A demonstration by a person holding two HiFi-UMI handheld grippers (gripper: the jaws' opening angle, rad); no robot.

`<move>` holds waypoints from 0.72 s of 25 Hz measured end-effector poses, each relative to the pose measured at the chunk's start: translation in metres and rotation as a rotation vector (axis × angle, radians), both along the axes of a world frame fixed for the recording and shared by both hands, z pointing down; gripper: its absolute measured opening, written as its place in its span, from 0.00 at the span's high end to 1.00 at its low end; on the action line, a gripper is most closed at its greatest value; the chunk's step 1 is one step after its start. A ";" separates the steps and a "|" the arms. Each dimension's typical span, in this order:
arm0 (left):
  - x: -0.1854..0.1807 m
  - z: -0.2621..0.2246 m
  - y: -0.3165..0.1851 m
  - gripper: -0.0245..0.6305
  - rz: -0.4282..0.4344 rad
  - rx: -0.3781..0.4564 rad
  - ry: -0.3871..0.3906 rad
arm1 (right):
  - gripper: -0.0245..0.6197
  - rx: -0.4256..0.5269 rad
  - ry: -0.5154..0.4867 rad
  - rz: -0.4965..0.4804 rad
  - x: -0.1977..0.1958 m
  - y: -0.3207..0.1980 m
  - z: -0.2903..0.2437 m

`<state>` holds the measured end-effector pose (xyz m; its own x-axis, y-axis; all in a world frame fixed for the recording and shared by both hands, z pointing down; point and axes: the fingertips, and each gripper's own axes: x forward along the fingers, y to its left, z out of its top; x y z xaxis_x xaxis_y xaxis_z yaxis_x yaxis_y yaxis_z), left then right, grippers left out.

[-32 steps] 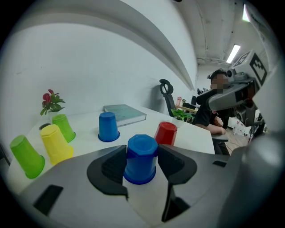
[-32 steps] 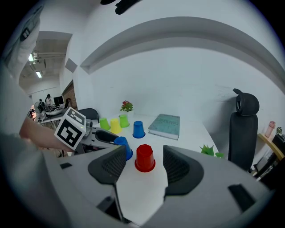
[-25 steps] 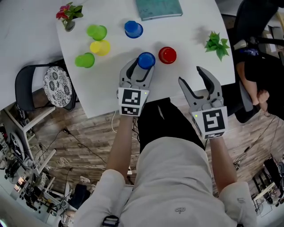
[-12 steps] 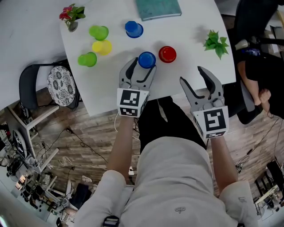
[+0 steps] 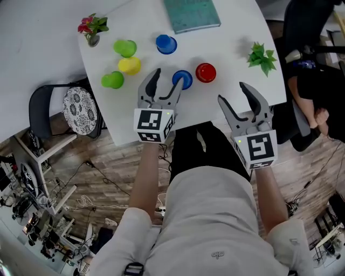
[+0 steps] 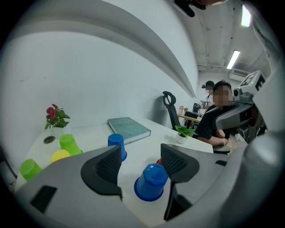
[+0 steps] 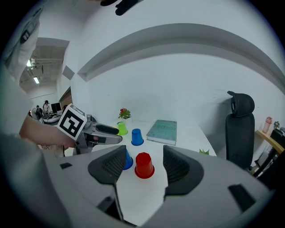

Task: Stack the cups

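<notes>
A blue cup (image 5: 184, 78) stands upside down on the white table (image 5: 232, 32), with a red cup (image 5: 206, 72) just right of it. My left gripper (image 5: 167, 76) hovers above and slightly left of the blue cup. Its jaws have just been opening and stand wide, and the blue cup (image 6: 151, 181) shows low in the gap, untouched. A second blue cup (image 5: 166, 43) sits farther back. Two green cups (image 5: 125, 48) (image 5: 112, 80) and a yellow cup (image 5: 130, 66) are grouped at the left. My right gripper (image 5: 232, 92) is open and holds nothing, near the table's front edge, short of the red cup (image 7: 144, 165).
A teal book (image 5: 192, 13) lies at the table's far edge. A small flower vase (image 5: 92, 26) stands at the far left and a potted plant (image 5: 262, 55) at the right. A patterned chair (image 5: 70, 103) is left of the table, and a seated person (image 5: 310, 91) is at the right.
My left gripper has risen and shifted left off the blue cup, which stays on the table. Its jaws stand wider. The right gripper has kept still.
</notes>
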<state>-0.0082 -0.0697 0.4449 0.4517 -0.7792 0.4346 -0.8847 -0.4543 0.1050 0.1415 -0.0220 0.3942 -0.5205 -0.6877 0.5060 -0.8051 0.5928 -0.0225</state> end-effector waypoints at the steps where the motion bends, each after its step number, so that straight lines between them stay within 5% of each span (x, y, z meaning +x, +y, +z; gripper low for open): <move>1: -0.003 -0.002 -0.004 0.55 0.001 0.003 -0.001 | 0.55 0.000 0.001 0.007 -0.001 -0.001 -0.001; 18: -0.037 0.017 -0.073 0.55 0.056 -0.018 -0.011 | 0.56 -0.023 0.034 0.187 -0.020 -0.016 -0.005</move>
<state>-0.0447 -0.1429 0.4615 0.4896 -0.7448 0.4534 -0.8589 -0.5016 0.1036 0.1210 -0.0376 0.3894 -0.3673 -0.7590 0.5376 -0.9016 0.4325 -0.0054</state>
